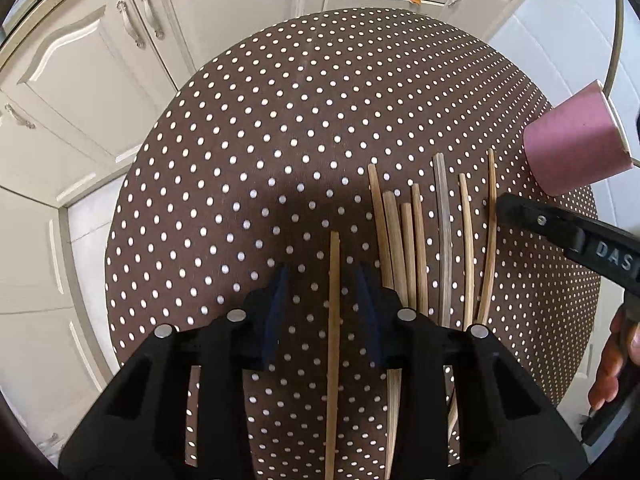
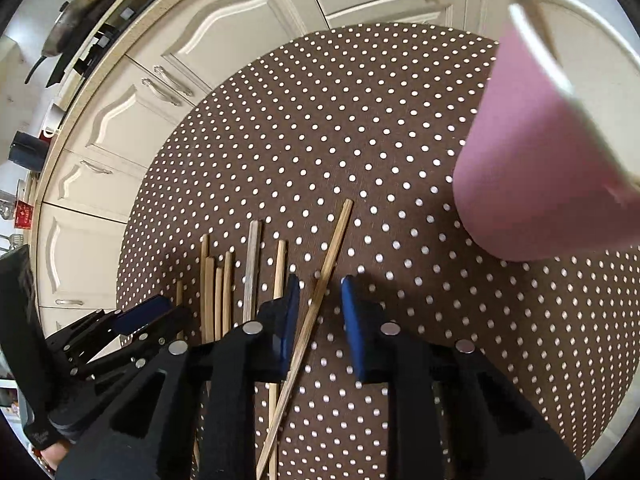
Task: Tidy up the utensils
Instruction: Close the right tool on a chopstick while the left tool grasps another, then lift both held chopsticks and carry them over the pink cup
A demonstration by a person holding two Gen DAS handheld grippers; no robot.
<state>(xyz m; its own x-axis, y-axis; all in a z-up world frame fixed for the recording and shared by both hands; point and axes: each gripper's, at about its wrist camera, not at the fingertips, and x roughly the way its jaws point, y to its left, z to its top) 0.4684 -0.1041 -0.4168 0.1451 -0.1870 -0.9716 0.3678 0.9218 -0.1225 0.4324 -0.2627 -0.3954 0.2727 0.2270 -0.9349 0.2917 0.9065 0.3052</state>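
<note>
Several bamboo chopsticks (image 1: pixel 416 240) lie side by side on a round table with a brown polka-dot cloth (image 1: pixel 280 140). My left gripper (image 1: pixel 324 280) is open, its jaws on either side of one separate chopstick (image 1: pixel 333 320) lying on the cloth. My right gripper (image 2: pixel 320 292) is open around the rightmost, slanted chopstick (image 2: pixel 320 300). A pink cup (image 2: pixel 540 168) stands at the table's right side, also in the left wrist view (image 1: pixel 576 148). The right gripper's finger (image 1: pixel 560 232) shows at the right of the left wrist view.
White kitchen cabinets (image 1: pixel 100 80) surround the table on the far and left sides. A stove top with a pan (image 2: pixel 80 8) sits on the counter at the far left. The left gripper (image 2: pixel 132 320) shows at lower left in the right wrist view.
</note>
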